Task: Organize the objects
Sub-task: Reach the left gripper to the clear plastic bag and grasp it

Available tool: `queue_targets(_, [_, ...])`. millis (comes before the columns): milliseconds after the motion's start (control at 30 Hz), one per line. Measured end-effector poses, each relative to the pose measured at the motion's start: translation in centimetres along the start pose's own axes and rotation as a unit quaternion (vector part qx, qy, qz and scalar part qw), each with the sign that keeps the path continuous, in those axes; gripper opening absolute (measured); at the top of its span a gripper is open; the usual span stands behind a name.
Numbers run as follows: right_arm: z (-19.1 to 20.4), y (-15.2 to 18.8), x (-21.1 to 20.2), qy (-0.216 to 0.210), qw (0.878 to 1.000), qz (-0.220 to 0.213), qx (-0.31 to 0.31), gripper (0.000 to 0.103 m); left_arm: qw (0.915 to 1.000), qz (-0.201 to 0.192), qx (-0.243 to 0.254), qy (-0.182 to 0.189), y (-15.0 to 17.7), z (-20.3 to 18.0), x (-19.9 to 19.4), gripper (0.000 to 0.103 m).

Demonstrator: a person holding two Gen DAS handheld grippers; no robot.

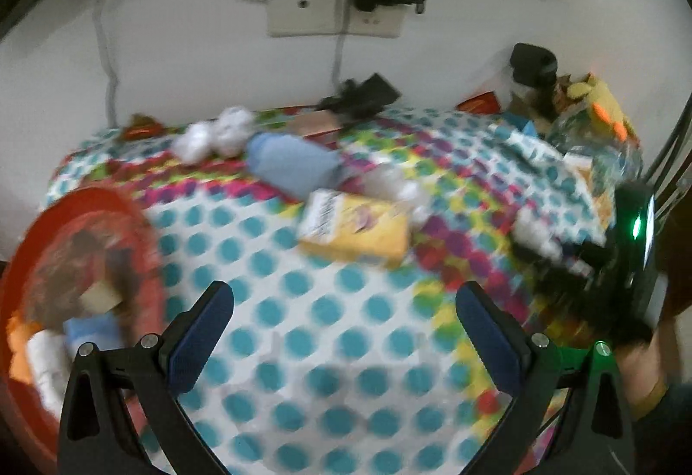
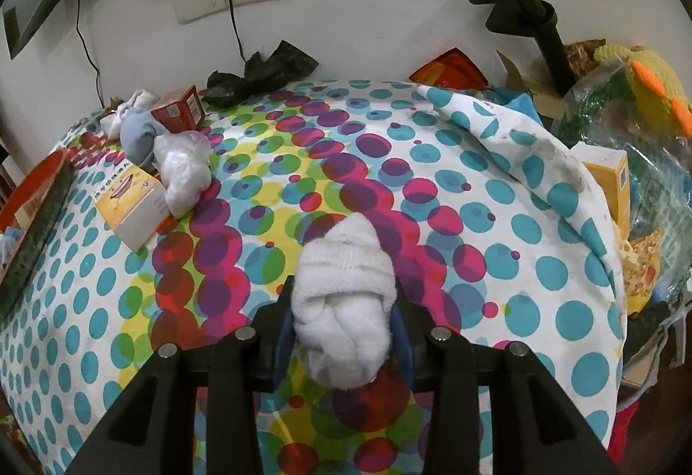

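White sock roll (image 2: pixel 344 302) gripped between right tongs (image 2: pixel 341 328).

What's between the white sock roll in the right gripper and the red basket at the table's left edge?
The right gripper is shut on the white sock roll. Toward the red basket, the yellow box and a white plastic bundle sit slightly beyond the direct line. Nearer cloth looks open; a low path seems unobstructed.

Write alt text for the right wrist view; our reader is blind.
The right tongs grip a rolled white sock above a bright polka-dot cloth. To the left lie a yellow box, a blue sock and a red tub.
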State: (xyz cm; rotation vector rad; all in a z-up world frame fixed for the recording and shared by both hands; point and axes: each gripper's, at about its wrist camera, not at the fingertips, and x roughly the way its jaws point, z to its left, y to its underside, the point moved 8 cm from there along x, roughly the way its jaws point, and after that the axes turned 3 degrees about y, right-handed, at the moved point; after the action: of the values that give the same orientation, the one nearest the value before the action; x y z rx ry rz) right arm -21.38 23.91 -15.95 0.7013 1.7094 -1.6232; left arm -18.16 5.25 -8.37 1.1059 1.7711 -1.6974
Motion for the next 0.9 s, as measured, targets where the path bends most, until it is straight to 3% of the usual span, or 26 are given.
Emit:
queue_targets(300, [0.4, 0.0, 0.1, 0.0, 1.0, 0.0, 0.001, 0.041, 0.998, 0.058, -0.025, 0.01, -4.8, -3.0, 7.5, 0.102])
queue_targets(433, [0.3, 0.0, 0.1, -0.004, 1.0, 0.0, 0.004, 0.041, 0.995, 0.09, -0.039, 0.02, -5.5, -3.7, 10.4, 0.102])
queue_targets(567, [0.1, -0.1, 0.1, -0.014, 1.0, -0.001, 0.013, 0.041, 0.9926, 0.113, -0.045, 0.002, -5.8, -3.5, 12.6, 0.101])
queue_targets(667, [0.0, -0.1, 0.0, -0.022, 1.0, -0.002, 0.02, 0.041, 0.9922, 0.115, -0.048, 0.003, -6.2, -3.5, 13.4, 0.096])
queue_targets(733, [0.0, -0.1, 0.0, -0.025, 0.999, -0.003, 0.023, 0.041, 0.9919, 0.117, -0.048, 0.005, -6.2, -3.6, 13.7, 0.083])
queue_targets(900, [0.1, -0.2, 0.0, -0.024, 0.999, -0.003, 0.024, 0.041, 0.9911, 0.131, -0.024, -0.005, -5.6, -4.3, 14.6, 0.068])
